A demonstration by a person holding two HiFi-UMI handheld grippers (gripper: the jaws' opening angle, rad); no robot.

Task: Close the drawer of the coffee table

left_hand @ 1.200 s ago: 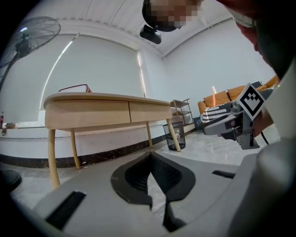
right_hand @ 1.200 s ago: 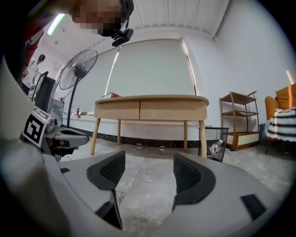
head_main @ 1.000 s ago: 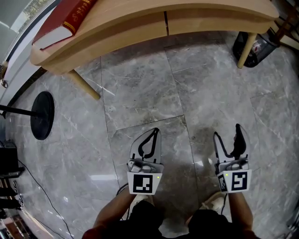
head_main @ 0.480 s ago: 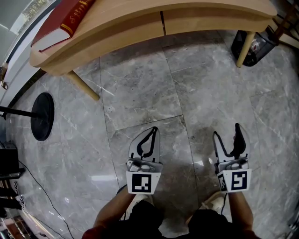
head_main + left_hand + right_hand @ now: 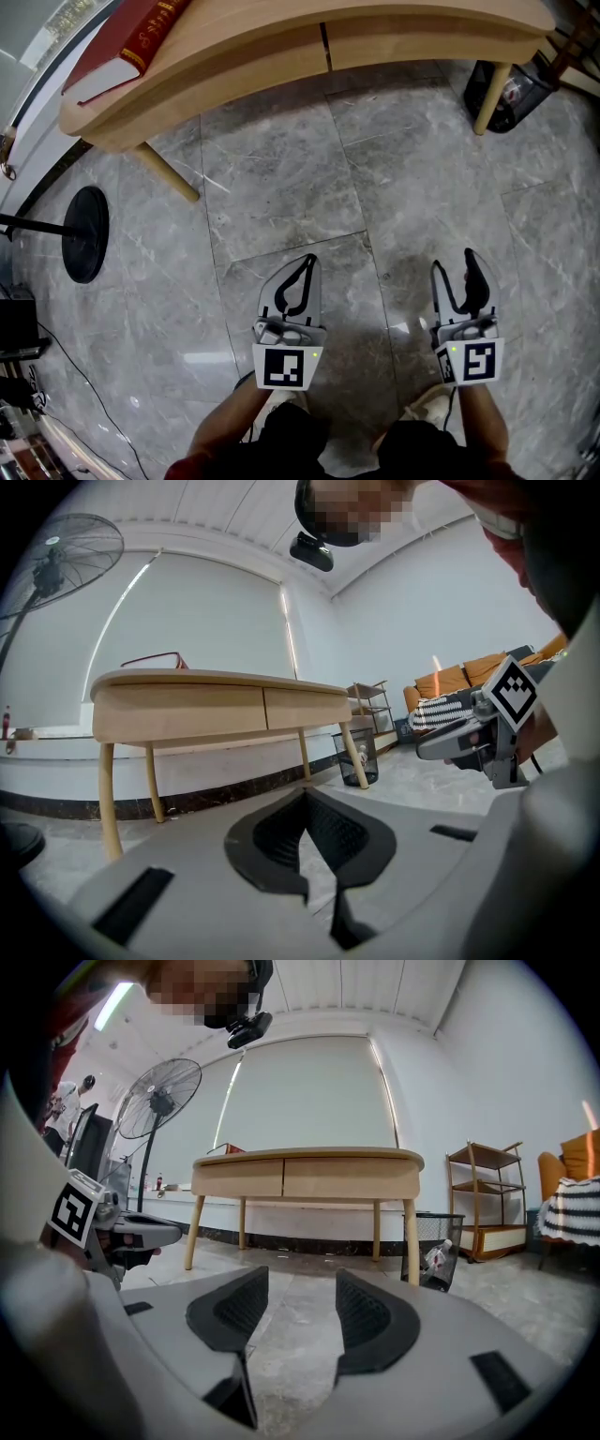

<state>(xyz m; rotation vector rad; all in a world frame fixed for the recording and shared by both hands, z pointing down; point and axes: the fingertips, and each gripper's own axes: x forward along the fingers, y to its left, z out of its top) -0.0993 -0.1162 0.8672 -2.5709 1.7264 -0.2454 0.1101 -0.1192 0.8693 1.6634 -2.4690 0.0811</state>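
The bench point(image 5: 394, 11) stands well apart from both grippers, straight ahead of them across a stretch of bare floor point(image 5: 281, 178). Its long edge runs crosswise to the line the jaws point along, so any push on a drawer has to go forward, square to that edge. The left gripper point(image 5: 309, 262) has its jaws closed tip to tip with nothing in them and lines up roughly with the seam between the drawers. The right gripper point(image 5: 454, 262) has just been closing its jaws; they stand moderately apart, with only floor between them, and face the right half of the bench. Neither hand looks clearly nearer. From above, the head view gives the gap still to cross and the red book point(image 5: 131, 33) lying on the bench's left end, but it shows the drawers only as a thin strip. The right gripper view shows the left drawer front point(image 5: 239, 1177) and right drawer front point(image 5: 352, 1176) face on. Both look flush with the frame, so the drawer seems already in, or very nearly.
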